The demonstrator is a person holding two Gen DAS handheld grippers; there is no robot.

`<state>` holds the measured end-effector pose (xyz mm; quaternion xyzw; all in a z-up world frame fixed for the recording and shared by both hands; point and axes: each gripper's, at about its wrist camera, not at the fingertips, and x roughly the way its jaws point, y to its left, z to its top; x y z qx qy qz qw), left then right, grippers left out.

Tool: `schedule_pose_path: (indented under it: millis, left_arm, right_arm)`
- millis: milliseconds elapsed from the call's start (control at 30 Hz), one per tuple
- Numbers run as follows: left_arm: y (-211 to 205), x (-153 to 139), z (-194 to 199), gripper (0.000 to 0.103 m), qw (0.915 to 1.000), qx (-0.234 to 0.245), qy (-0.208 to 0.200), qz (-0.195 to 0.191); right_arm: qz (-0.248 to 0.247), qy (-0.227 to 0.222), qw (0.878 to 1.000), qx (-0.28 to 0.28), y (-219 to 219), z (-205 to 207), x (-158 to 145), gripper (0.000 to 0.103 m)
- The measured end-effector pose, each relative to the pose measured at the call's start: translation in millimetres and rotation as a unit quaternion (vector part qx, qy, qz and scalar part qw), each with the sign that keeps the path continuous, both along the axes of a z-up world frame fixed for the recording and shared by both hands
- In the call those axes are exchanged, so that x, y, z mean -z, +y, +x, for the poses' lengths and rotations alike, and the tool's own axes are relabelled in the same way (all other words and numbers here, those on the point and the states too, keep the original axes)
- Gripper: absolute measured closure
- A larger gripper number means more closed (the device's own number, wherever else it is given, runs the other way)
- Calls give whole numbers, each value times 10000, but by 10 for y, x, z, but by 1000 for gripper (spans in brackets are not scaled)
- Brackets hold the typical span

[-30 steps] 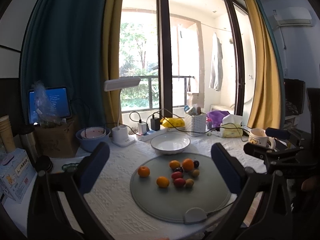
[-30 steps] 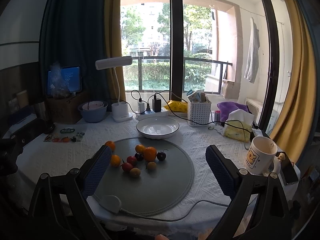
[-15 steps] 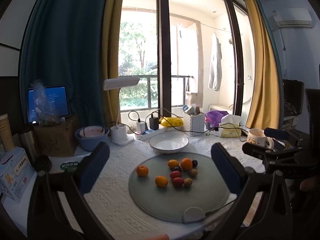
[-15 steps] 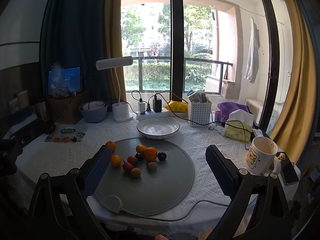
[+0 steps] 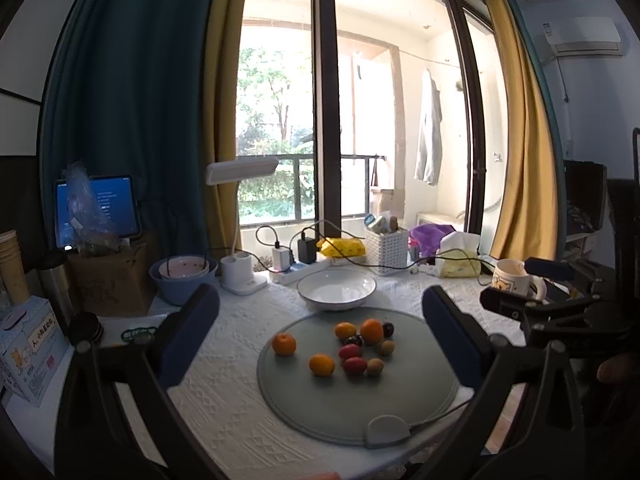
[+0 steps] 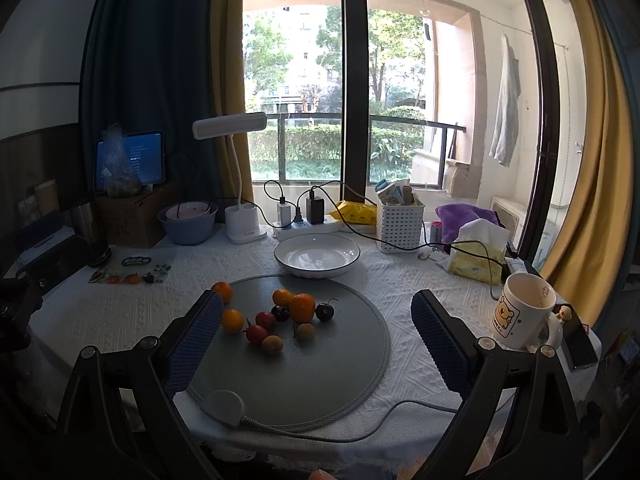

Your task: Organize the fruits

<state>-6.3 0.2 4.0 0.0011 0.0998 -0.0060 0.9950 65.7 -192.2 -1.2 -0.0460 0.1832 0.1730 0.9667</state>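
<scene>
Fruit on the grey mat, both my grippers spread wide and empty above the table's near edge.

The fruits [image 6: 280,316] lie in a loose cluster on the round grey mat [image 6: 320,380]: oranges, small red ones, dark cherries and two brownish ones, with one orange [image 5: 284,344] apart at the mat's left edge. Just behind the mat sits the empty white bowl [image 6: 317,255]. My left gripper [image 5: 320,320] is spread wide, blue pads framing the mat, touching nothing. My right gripper [image 6: 317,330] is equally wide and holds nothing. A mug [image 6: 524,310] stands at the right, and a white basket [image 6: 399,222] and desk lamp [image 6: 240,184] stand behind the bowl.
</scene>
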Motion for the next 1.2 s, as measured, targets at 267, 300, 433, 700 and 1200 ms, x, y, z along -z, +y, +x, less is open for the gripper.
schedule_pose_path:
  millis: [267, 300, 433, 700, 1200]
  left_arm:
    - [0, -7, -5, 1, 10000, 16, -18, -9]
    - [1, -5, -6, 1, 10000, 17, -23, -17]
    - [5, -6, -13, 1, 10000, 37, -33, -27]
    - [14, -13, -19, 1, 9999, 130, -19, -54]
    - [19, -18, -51, 1, 9999, 143, -33, -74]
  right_arm:
    - [0, 1, 10000, 1, 2, 0, 2, 6]
    - [-1, 4, 10000, 0, 3, -1, 2, 6]
    - [-11, -7, 10000, -18, 9, -8, 7, 6]
    - [-26, -16, 10000, -31, 26, -20, 10, 6]
    - [29, 105, 9998, 146, -19, 30, 1, 6]
